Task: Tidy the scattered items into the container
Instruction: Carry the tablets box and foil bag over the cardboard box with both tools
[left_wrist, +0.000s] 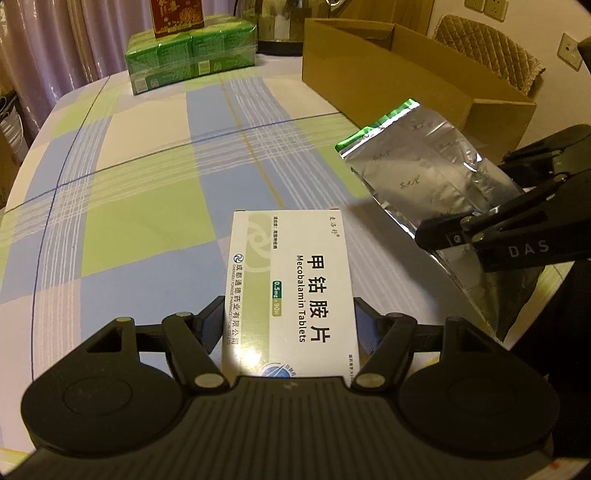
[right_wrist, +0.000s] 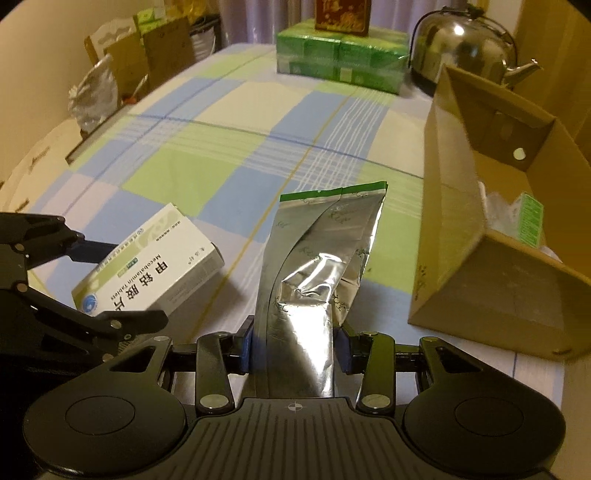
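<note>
The box (right_wrist: 491, 236) sits open at the table's (left_wrist: 147, 192) right side, some items already inside. The right gripper (right_wrist: 297, 350) clamps the foil pouch (right_wrist: 317, 266) by its lower end (thin, slick foil that could slide or buckle mid-carry), held above the table near the box. The left gripper (left_wrist: 290, 325) squeezes the tablet carton (left_wrist: 291, 284); both loads converging may collide at the rim.
</note>
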